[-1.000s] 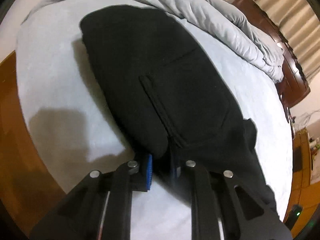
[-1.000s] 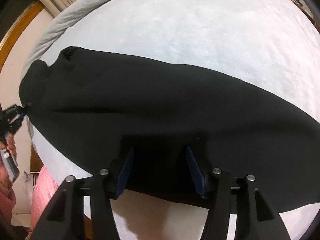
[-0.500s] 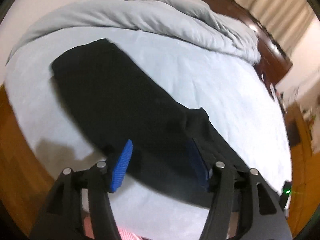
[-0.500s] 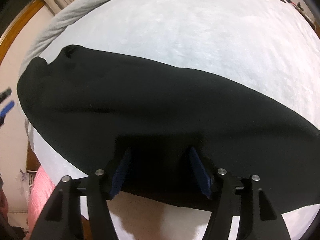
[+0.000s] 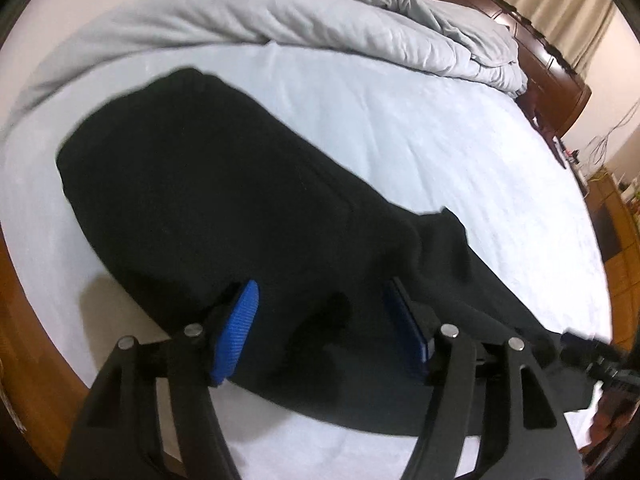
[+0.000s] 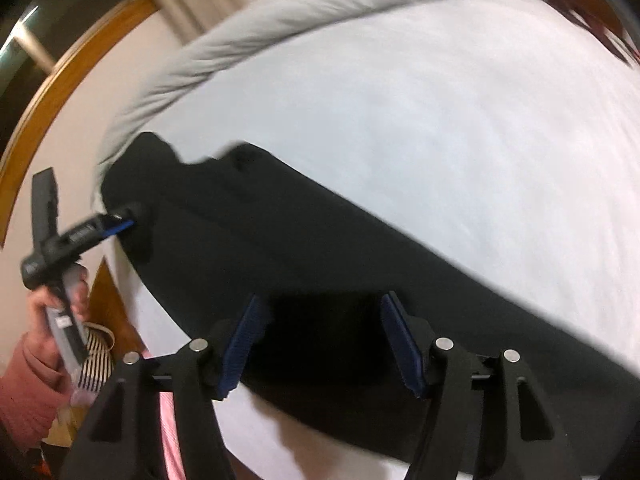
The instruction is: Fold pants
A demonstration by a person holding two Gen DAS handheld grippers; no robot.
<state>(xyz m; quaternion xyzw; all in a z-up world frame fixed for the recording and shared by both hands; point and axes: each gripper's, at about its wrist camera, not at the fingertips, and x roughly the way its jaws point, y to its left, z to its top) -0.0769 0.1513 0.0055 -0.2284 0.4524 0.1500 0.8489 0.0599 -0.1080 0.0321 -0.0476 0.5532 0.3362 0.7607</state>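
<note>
Black pants (image 5: pixel 248 216) lie flat across a pale blue bed sheet (image 5: pixel 460 148), folded lengthwise, waist end at the far left. My left gripper (image 5: pixel 324 328) is open, its blue pads (image 5: pixel 236 336) spread over the near edge of the pants, holding nothing. My right gripper (image 6: pixel 324 340) is open too, hovering over the near edge of the pants (image 6: pixel 320 248) further along the legs. The left gripper also shows in the right wrist view (image 6: pixel 120 220) at the pants' waist end, held by a hand.
A crumpled grey duvet (image 5: pixel 320 12) lies along the far side of the bed. A dark wooden headboard (image 5: pixel 552 76) stands at the right. The bed's wooden frame (image 5: pixel 16 340) runs along the near left edge. A pink sleeve (image 6: pixel 28 376) shows at lower left.
My left gripper let go of the pants' edge, opened wide and pulled back and up. The right gripper stayed open and swung to look further toward the waist end.
</note>
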